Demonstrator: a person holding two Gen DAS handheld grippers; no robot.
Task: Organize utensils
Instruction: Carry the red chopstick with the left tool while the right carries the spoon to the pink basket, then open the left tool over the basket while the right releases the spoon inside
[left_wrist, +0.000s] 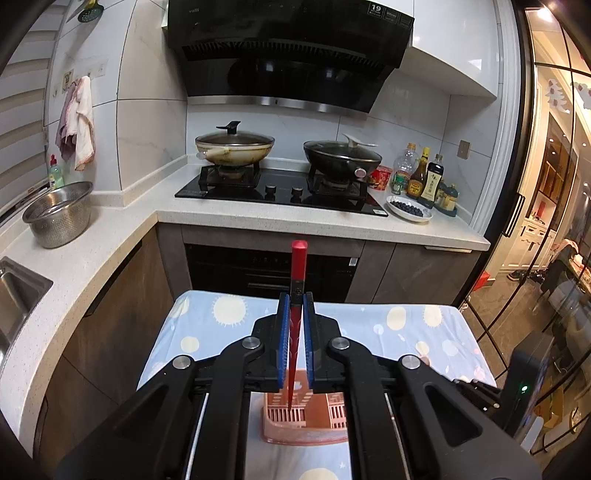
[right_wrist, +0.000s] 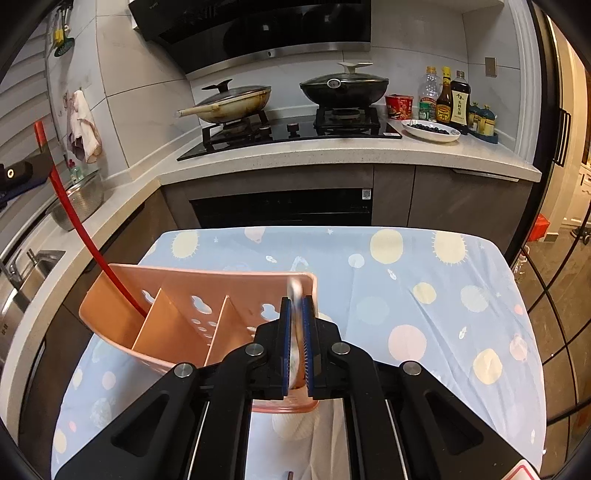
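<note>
My left gripper (left_wrist: 296, 297) is shut on red chopsticks (left_wrist: 298, 266) with a dark band, held upright. Their tips point down into a pink utensil holder (left_wrist: 306, 424) on the table. In the right wrist view the same chopsticks (right_wrist: 74, 218) slant into the holder's (right_wrist: 177, 288) leftmost compartment. My right gripper (right_wrist: 295, 299) is shut on the handle of a pale spoon (right_wrist: 294, 290), over the holder's right end. The spoon's lower part is mostly hidden behind the gripper.
The table wears a light blue cloth (right_wrist: 406, 280) with sun prints. Behind it runs a counter with a hob (left_wrist: 280, 192), two lidded pans, sauce bottles (left_wrist: 424, 177) and a plate of berries (left_wrist: 408, 208). A steel colander (left_wrist: 59, 214) and a sink sit left. Glass doors stand right.
</note>
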